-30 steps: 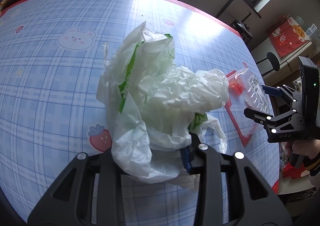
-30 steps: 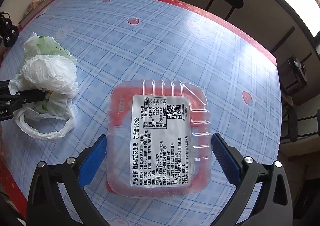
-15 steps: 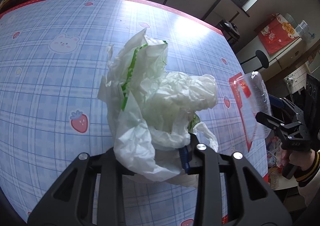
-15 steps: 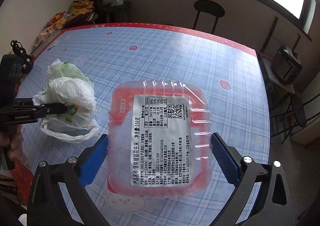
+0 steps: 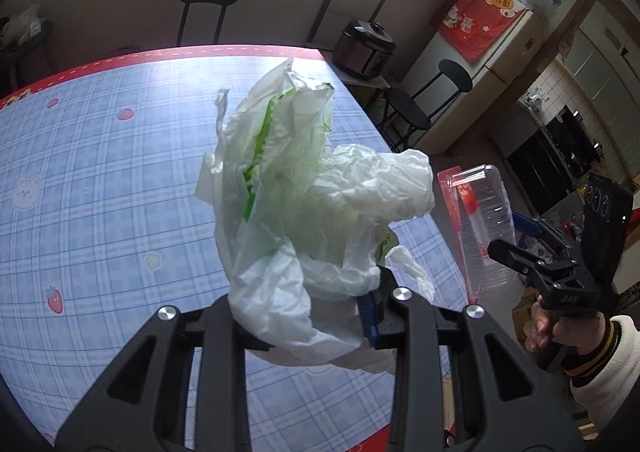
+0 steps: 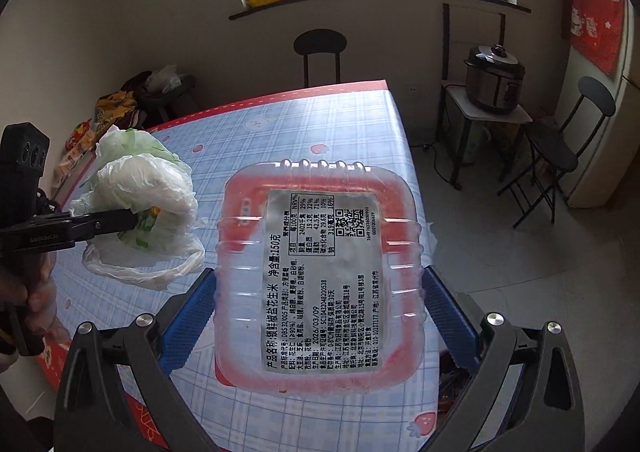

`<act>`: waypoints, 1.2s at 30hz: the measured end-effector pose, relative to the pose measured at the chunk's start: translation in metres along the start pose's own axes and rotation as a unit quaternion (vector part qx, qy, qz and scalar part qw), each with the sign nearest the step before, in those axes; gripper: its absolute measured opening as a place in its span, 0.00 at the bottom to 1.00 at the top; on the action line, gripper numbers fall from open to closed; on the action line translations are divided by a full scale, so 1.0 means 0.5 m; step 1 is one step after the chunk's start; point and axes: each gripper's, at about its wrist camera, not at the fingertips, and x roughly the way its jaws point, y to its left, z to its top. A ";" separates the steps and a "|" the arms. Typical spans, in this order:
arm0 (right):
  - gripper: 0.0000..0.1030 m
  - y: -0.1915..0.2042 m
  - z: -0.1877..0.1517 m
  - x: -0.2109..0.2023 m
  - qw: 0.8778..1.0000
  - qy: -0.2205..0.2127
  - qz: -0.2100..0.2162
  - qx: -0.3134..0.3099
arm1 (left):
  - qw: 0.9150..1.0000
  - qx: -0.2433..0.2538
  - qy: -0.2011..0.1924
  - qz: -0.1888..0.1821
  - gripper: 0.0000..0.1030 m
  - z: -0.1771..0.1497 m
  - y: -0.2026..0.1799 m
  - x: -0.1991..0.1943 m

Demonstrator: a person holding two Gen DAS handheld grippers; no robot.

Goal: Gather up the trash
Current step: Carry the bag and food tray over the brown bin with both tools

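Landmark: blue plaid tablecloth with red border (image 5: 100, 179), covering the table.
Left gripper (image 5: 308, 292): clenching a crumpled white plastic bag with green print (image 5: 312, 203); the bag is hanging clear above the tablecloth, near its right edge.
Right gripper (image 6: 320, 292): gripping a clear plastic food tray with red base and printed label (image 6: 320, 280) across its sides, holding it above the tablecloth's right edge.
Step in hand: judged as carrying; both pieces of trash are being held off the table.
Next move: judged as calling for a bin. None is showing in either view, so its location cannot be told.
Caution: loose bag loops are dangling below the left fingers.
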 end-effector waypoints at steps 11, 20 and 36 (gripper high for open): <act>0.94 -0.273 -0.115 -0.188 0.992 -0.040 -0.071 0.091 | 0.993 0.094 0.048 -0.049 0.32 0.015 -0.334 0.146; 0.94 -0.462 -0.221 -0.304 0.978 -0.059 -0.124 0.158 | 0.978 0.145 0.119 -0.086 0.32 -0.031 -0.565 0.318; 0.94 -0.617 -0.333 -0.370 0.961 -0.045 -0.169 0.212 | 0.957 0.175 0.214 -0.082 0.33 -0.089 -0.726 0.612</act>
